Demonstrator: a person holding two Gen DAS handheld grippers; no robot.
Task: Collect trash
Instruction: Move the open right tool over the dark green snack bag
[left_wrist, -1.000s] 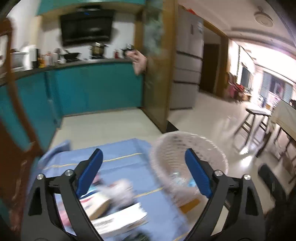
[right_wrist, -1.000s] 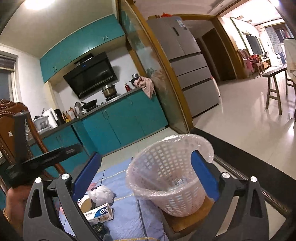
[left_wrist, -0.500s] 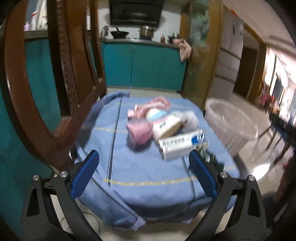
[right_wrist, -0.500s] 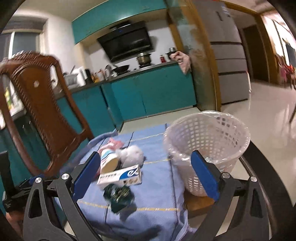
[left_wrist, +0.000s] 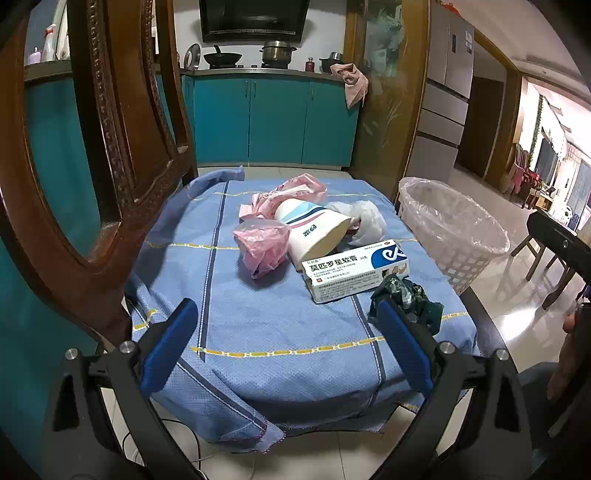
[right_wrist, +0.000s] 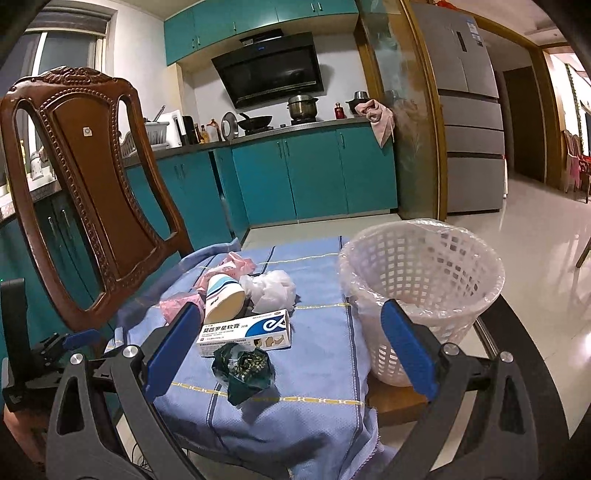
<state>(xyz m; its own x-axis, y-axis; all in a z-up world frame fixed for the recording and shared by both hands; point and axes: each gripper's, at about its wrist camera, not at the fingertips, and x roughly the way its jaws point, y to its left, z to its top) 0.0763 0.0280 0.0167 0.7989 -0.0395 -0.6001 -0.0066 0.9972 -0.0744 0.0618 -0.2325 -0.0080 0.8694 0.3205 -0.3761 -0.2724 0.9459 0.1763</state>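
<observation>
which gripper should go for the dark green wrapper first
Probably right: the right gripper is open with the dark green wrapper lying between its fingers and the basket just beside. The left gripper faces mid-cloth.

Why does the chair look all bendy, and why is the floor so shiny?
Left wrist view: the fisheye lens curves the wooden chair at the edge; everything is sharp. Right wrist view: room light glares off the glossy floor on the right; the dark green wrapper casts a soft shadow on the blue cloth.
</observation>
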